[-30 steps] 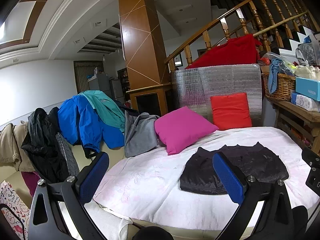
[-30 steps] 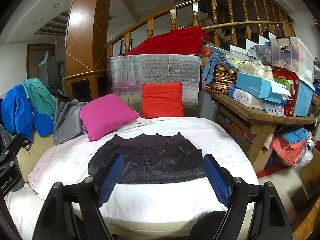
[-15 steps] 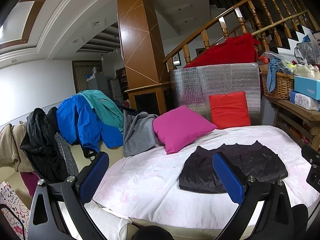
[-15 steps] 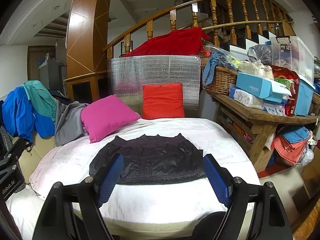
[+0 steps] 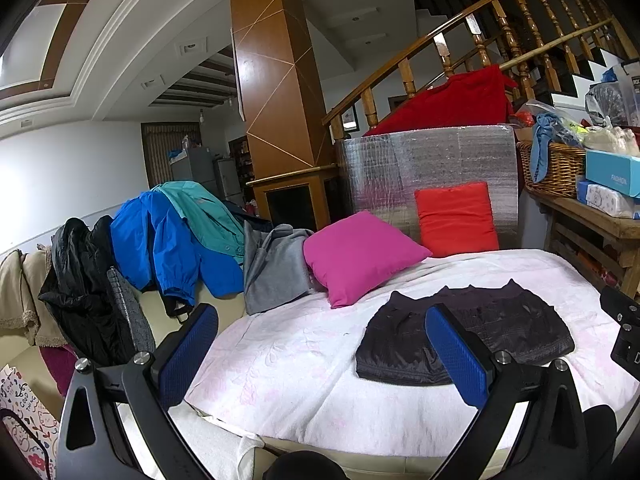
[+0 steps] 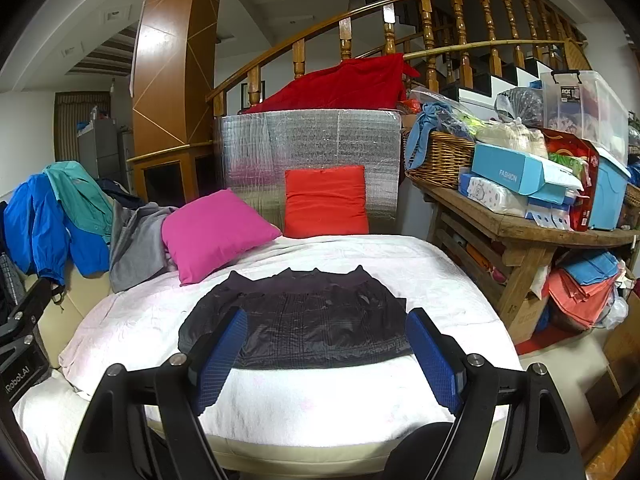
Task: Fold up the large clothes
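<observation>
A folded black garment [image 6: 304, 324] is seen lying flat on the white-covered bed [image 6: 320, 396], toward its near edge. In the right wrist view it is framed between the blue pads of the right hand-held gripper [image 6: 326, 354], whose jaws are held wide apart with nothing gripped. In the left wrist view the left hand-held gripper [image 5: 320, 354] is likewise spread and empty, the garment lying at about 2 o'clock from it. A pink cushion [image 5: 360, 256] and a red cushion [image 5: 456, 218] are propped at the bed's far side, toward 12 o'clock.
</observation>
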Tool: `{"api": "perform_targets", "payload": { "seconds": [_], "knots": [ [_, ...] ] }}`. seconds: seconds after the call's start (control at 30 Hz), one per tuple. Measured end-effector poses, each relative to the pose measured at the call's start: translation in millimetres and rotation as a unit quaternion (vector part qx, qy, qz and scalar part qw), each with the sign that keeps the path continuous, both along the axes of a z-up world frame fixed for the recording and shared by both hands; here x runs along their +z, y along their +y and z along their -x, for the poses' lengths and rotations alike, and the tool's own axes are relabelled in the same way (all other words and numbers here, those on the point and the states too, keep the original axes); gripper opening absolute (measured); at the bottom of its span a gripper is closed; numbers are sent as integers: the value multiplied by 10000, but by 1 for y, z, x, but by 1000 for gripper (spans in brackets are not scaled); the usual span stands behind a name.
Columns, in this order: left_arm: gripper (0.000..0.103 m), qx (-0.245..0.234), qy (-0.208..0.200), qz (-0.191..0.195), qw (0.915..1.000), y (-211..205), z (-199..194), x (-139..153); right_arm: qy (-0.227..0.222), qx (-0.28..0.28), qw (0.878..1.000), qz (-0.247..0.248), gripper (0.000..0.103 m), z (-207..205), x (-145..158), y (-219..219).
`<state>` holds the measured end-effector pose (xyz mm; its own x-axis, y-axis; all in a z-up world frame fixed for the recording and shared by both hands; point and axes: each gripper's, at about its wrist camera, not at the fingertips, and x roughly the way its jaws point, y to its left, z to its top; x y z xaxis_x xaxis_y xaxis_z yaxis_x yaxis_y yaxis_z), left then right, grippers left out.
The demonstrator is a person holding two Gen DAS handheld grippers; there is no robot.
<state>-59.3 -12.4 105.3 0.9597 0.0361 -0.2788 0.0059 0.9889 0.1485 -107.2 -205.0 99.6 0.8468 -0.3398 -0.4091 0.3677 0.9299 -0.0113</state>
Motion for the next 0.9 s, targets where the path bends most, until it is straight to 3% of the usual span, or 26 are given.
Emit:
{"api": "perform_targets", "payload": {
  "seconds": [0.9],
  "knots": [
    [103, -57, 32, -32, 10000, 1, -3, 1, 185, 67, 9998, 41, 84, -11, -3, -6]
  ]
}}
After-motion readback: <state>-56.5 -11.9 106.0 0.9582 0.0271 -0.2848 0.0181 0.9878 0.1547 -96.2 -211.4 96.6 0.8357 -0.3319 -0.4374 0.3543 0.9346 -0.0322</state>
